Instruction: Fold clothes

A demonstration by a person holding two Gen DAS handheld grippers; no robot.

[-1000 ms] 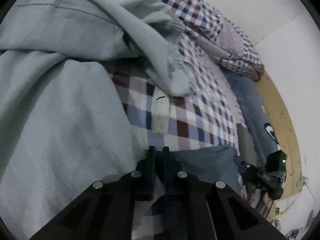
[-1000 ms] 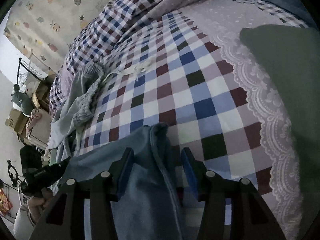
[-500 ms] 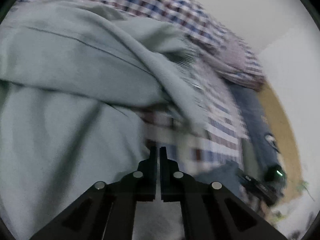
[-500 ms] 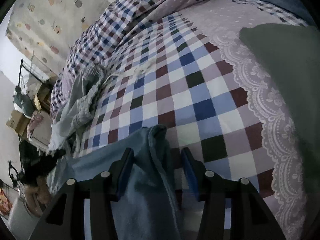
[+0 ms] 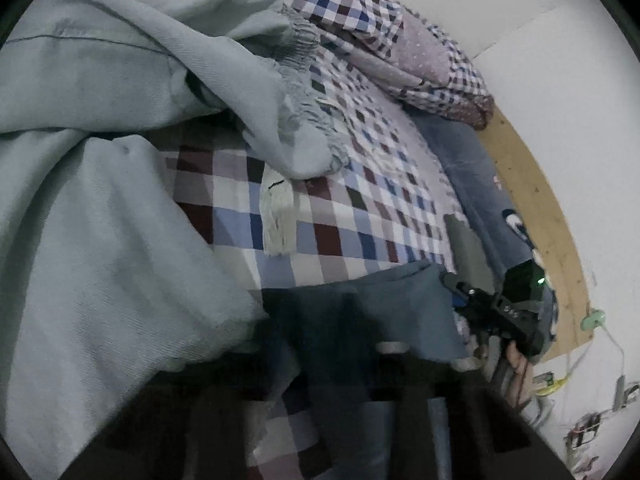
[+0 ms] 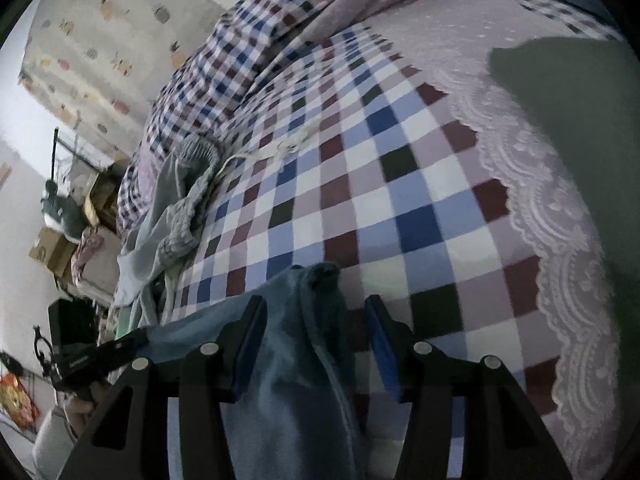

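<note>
A blue garment [image 5: 400,300] [image 6: 288,380] lies on the checked bedsheet [image 5: 360,200] [image 6: 400,200]. My right gripper [image 6: 314,308] stands open, with a bunched fold of the blue garment between its fingers; it also shows in the left wrist view as the right gripper [image 5: 492,312]. My left gripper [image 5: 324,304] is smeared by motion at the garment's other end; its fingers look parted, with blue cloth showing through them. The right wrist view catches the left gripper [image 6: 104,354] at the lower left. A large pale grey-green garment [image 5: 100,240] [image 6: 168,216] is heaped to the left.
A white fringed tag [image 5: 278,216] lies on the sheet by the pale garment. A dark green cloth [image 6: 580,120] [image 5: 468,248] sits at the sheet's lace edge. A checked quilt [image 5: 400,40] is piled at the back, a wooden headboard [image 5: 532,200] beyond. Boxes [image 6: 56,248] stand beside the bed.
The left gripper swung up over the pale garment and came back down to the blue garment; its fingers, shut before, now look parted. The right gripper stayed open over the blue fold.
</note>
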